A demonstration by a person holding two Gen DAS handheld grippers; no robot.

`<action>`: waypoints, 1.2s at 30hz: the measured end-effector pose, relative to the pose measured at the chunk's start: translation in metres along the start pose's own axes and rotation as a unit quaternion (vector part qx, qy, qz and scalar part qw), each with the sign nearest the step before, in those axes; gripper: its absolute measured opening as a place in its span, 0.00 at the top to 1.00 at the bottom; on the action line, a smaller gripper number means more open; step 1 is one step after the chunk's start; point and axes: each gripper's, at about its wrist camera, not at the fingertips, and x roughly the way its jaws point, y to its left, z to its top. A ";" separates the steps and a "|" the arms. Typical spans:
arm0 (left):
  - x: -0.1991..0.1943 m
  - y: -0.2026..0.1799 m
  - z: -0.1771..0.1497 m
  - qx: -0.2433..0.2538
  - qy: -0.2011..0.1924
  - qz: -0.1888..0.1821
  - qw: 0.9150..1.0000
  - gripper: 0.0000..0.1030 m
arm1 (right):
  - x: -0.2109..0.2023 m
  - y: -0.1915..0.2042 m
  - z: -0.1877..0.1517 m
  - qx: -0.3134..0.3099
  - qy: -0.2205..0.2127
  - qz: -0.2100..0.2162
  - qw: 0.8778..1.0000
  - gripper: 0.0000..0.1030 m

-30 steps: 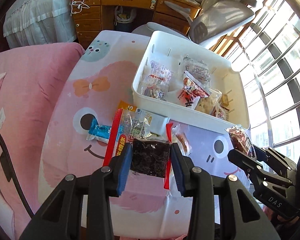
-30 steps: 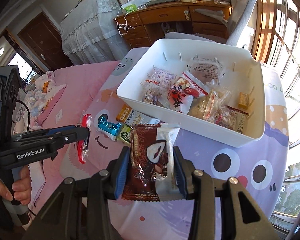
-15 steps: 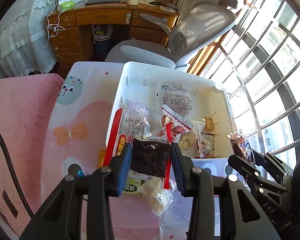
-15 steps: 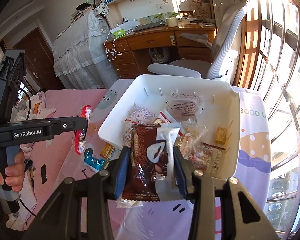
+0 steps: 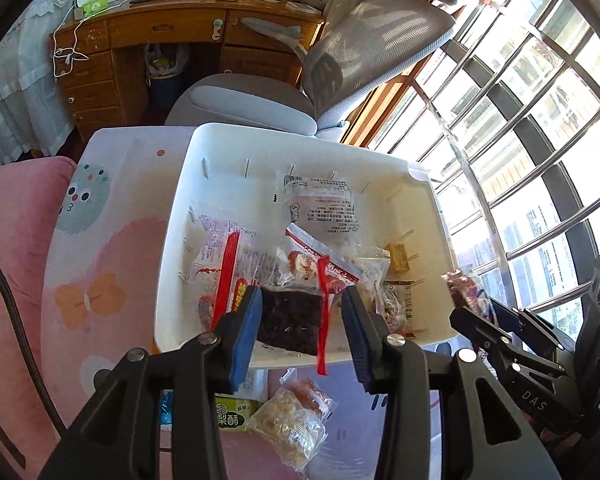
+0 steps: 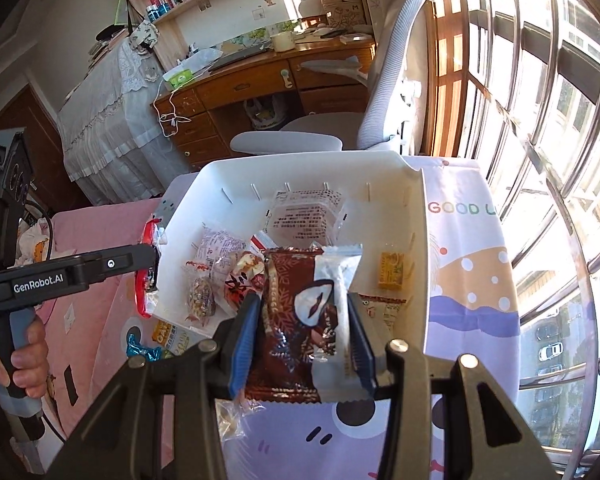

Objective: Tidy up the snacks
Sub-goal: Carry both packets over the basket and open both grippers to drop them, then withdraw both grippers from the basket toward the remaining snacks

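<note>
The left gripper (image 5: 300, 332) hangs over the white bin (image 5: 428, 216). Its jaws are opening around a dark snack (image 5: 290, 322) in clear wrap with red edges; the right pad stands clear of it. The right gripper (image 6: 302, 344) is clenched on a brown-and-white packet (image 6: 304, 320) above the bin's near edge. The packet's lower end is hidden behind the fingers.

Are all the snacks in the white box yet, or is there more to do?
Not yet. Several packets already lie in the white box. The left gripper is opening over it, a red-edged dark snack between its jaws. The right gripper holds a brown packet. The green packet and clear crumbly packet wait on the table.
</note>
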 end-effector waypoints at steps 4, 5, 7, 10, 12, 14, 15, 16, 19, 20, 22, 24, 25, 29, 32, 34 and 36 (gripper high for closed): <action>0.000 -0.002 -0.001 0.004 0.001 0.005 1.000 0.40 | 0.005 -0.004 -0.003 0.018 0.013 -0.004 1.000 0.50; -0.001 -0.003 -0.001 0.004 0.001 0.004 1.000 0.38 | 0.005 -0.005 -0.003 0.020 0.013 -0.003 1.000 0.49; -0.004 -0.003 -0.002 0.003 0.000 0.007 1.000 0.36 | 0.004 -0.005 -0.005 0.019 0.012 -0.001 1.000 0.48; -0.010 -0.002 -0.005 -0.001 -0.004 0.010 1.000 0.32 | -0.001 -0.004 -0.006 0.015 0.011 0.002 1.000 0.47; -0.016 -0.002 -0.007 -0.003 -0.009 0.012 1.000 0.31 | -0.004 -0.004 -0.007 0.013 0.010 0.004 1.000 0.47; -0.023 -0.003 -0.011 -0.005 -0.015 0.015 1.000 0.29 | -0.009 -0.004 -0.009 0.011 0.008 0.006 1.000 0.46; -0.026 -0.004 -0.013 -0.006 -0.018 0.018 1.000 0.28 | -0.012 -0.003 -0.010 0.010 0.008 0.006 1.000 0.46; -0.030 -0.005 -0.015 -0.007 -0.022 0.020 1.000 0.28 | -0.015 -0.003 -0.011 0.009 0.007 0.007 1.000 0.46; -0.043 -0.009 -0.025 -0.009 -0.030 0.027 0.999 0.27 | -0.025 -0.001 -0.015 0.005 0.004 0.013 1.000 0.46; -0.047 -0.010 -0.029 -0.011 -0.033 0.029 0.999 0.27 | -0.029 -0.001 -0.016 0.003 0.003 0.016 1.000 0.46; -0.056 -0.012 -0.038 -0.017 -0.040 0.032 0.999 0.25 | -0.036 0.001 -0.019 -0.002 0.000 0.024 1.000 0.46; -0.066 -0.013 -0.048 -0.026 -0.049 0.036 0.998 0.24 | -0.043 0.004 -0.021 -0.011 -0.005 0.030 0.999 0.45; -0.070 -0.013 -0.054 -0.031 -0.054 0.037 0.997 0.23 | -0.047 0.006 -0.022 -0.016 -0.008 0.033 0.999 0.45; -0.085 -0.013 -0.079 -0.047 -0.065 0.050 0.995 0.23 | -0.059 0.012 -0.030 -0.034 -0.015 0.047 0.998 0.43; -0.093 -0.009 -0.099 -0.061 -0.070 0.061 0.994 0.23 | -0.064 0.016 -0.039 -0.046 -0.013 0.057 0.997 0.41; -0.098 -0.005 -0.113 -0.073 -0.071 0.066 0.993 0.23 | -0.066 0.018 -0.045 -0.053 -0.009 0.065 0.996 0.41; -0.102 -0.002 -0.126 -0.084 -0.070 0.073 0.991 0.23 | -0.066 0.019 -0.052 -0.057 -0.004 0.071 0.996 0.41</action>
